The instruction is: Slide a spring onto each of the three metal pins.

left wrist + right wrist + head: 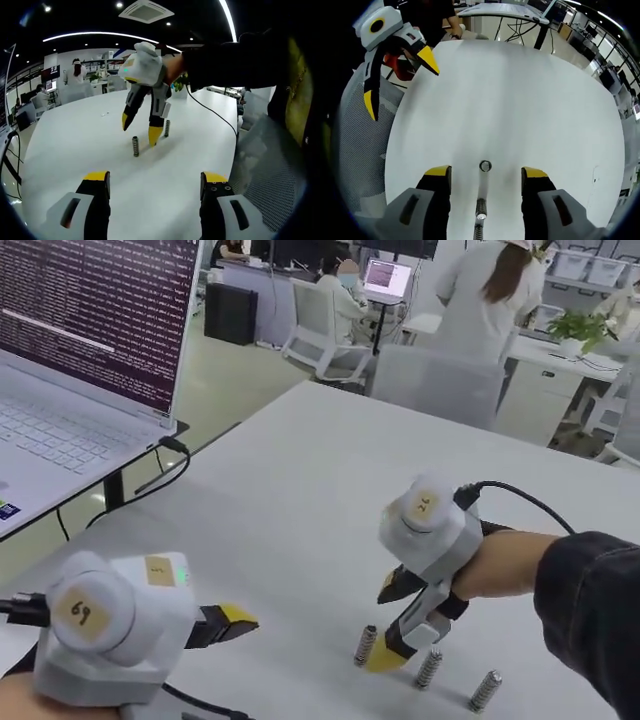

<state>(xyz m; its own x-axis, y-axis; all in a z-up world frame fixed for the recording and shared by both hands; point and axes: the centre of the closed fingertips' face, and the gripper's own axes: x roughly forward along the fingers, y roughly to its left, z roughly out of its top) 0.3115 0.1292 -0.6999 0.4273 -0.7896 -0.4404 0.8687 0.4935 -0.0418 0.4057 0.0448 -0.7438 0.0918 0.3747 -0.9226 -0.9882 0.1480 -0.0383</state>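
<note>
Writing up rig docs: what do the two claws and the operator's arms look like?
Left claw and right claw: pale grey housings, black jaws, yellow tips, each with a handwritten round sticker. Black cable off the right; dark sleeve behind it.

To me the tabletop [300,480] looks like a smooth white surface, matt, with only a soft sheen. The three springs [429,669] are bare grey metal wire and shine a little on the coils. The shells of the left hand-held gripper [156,178] and the right hand-held gripper [384,630] look like pale grey plastic, smooth and matt. Their jaws are black, with yellow tips of a duller finish. The sleeve [590,590] is dark woven cloth, like denim. The chair back [270,165] is grey mesh fabric.
</note>
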